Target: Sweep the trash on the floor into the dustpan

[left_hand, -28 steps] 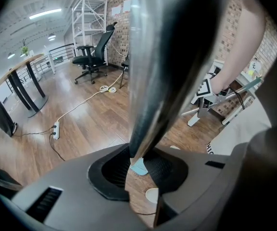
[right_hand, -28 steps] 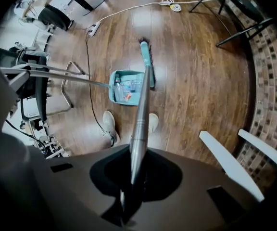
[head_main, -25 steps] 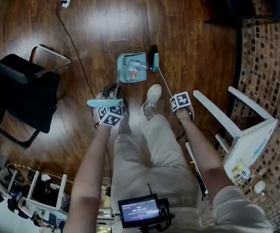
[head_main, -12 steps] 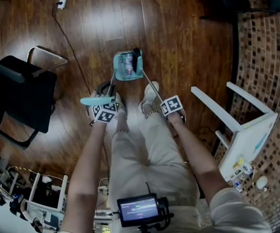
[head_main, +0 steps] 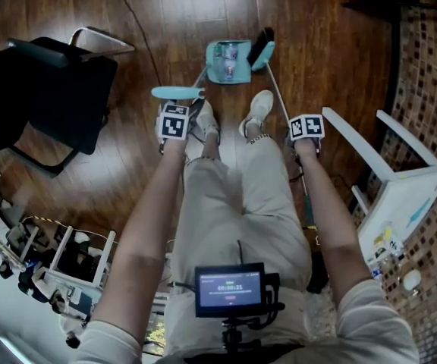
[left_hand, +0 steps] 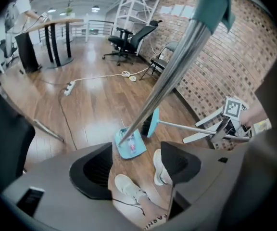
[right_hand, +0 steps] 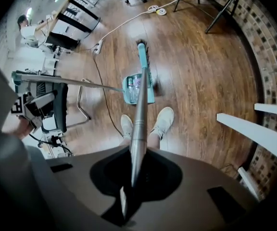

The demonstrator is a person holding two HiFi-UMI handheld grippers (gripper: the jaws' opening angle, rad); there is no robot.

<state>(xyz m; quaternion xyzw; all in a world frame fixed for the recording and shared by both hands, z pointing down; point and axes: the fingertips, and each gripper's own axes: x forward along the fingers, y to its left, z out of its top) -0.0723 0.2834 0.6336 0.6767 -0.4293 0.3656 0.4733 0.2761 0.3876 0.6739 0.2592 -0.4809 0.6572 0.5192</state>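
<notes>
Left tool [left_hand: 136, 160]: jaws just opened wide, pads off pan pole [left_hand: 172, 71]; only shoes [head_main: 260, 106] and floor [head_main: 317, 36] show between them. Right tool [right_hand: 132, 174] clamped on broom pole [right_hand: 138, 119]. Beyond shoes: dustpan [head_main: 215, 74] on floor, trash [head_main: 227, 53] inside, brush [head_main: 262, 42] at its edge. Best practice: hold brush against pan, regrip pan pole squarely, lift level.

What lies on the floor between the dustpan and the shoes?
Nothing: from the dustpan to the shoes the floor is bare wood, plain in the head view.
</notes>
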